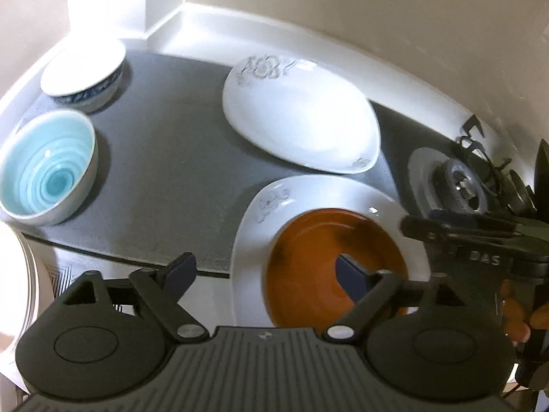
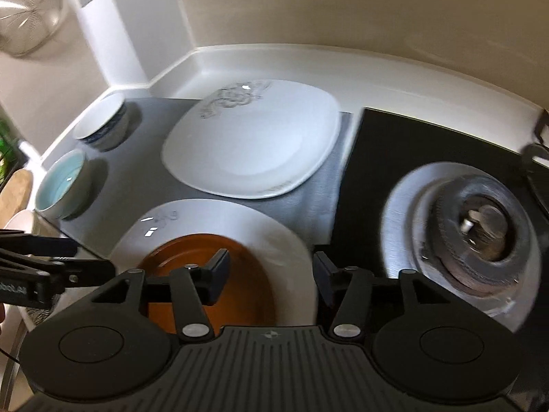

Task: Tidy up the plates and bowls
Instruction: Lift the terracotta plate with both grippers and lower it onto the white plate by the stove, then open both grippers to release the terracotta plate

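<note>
Steel strainer (image 2: 29, 22) hangs only in the right wrist view.

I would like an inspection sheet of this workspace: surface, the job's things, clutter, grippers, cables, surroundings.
Surface: grey mat on a white counter.
Job's things: orange plate stacked on a white plate; another white floral plate behind; teal bowl and blue-patterned bowl apart at the left.
Clutter: nothing seen.
Grippers: left gripper open above the orange plate; right gripper open across the white plate's rim.
Cables: nothing seen.
Surroundings: gas burner to the right; mesh strainer on the wall.
</note>
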Demonstrator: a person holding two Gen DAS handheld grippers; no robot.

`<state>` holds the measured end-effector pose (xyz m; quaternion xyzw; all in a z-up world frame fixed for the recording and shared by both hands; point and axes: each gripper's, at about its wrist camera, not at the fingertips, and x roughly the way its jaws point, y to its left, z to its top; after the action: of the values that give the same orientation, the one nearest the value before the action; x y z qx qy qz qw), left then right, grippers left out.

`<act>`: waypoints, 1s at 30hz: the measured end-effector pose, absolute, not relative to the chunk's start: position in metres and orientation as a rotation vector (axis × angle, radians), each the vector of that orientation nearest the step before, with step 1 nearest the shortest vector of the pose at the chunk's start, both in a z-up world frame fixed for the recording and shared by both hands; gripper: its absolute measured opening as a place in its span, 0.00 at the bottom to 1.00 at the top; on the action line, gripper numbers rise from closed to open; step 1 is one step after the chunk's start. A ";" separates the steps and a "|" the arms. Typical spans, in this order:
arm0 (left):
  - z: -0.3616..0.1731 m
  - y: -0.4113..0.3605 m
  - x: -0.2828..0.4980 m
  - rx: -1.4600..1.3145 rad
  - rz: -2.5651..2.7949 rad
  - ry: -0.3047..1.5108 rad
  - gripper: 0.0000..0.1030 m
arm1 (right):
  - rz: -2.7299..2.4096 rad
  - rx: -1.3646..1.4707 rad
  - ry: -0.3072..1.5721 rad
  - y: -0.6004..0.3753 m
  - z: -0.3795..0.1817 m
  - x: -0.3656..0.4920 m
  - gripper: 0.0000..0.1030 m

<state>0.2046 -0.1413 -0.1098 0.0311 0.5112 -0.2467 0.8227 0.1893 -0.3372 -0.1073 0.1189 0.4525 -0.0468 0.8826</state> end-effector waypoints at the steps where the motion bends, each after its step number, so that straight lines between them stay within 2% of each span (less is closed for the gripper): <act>1: -0.114 -0.141 0.207 0.056 -0.515 1.107 0.90 | -0.110 0.256 0.955 -0.340 -0.110 0.189 0.58; 6: -0.131 -0.146 0.208 0.055 -0.530 1.161 0.90 | -0.112 0.312 1.028 -0.341 -0.125 0.190 0.58; 10: -0.138 -0.148 0.205 0.045 -0.565 1.184 0.90 | -0.119 0.278 1.047 -0.328 -0.126 0.190 0.64; 26: -0.130 -0.108 0.203 0.006 -0.507 1.184 0.91 | -0.034 0.259 1.079 -0.293 -0.124 0.208 0.69; 30: -0.127 -0.104 0.204 0.018 -0.489 1.175 0.92 | -0.022 0.277 1.078 -0.298 -0.123 0.209 0.67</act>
<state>0.2044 -0.1035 -0.1268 0.0084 0.5486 -0.2284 0.8042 0.2086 -0.2982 -0.1230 0.1316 0.5117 -0.0105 0.8490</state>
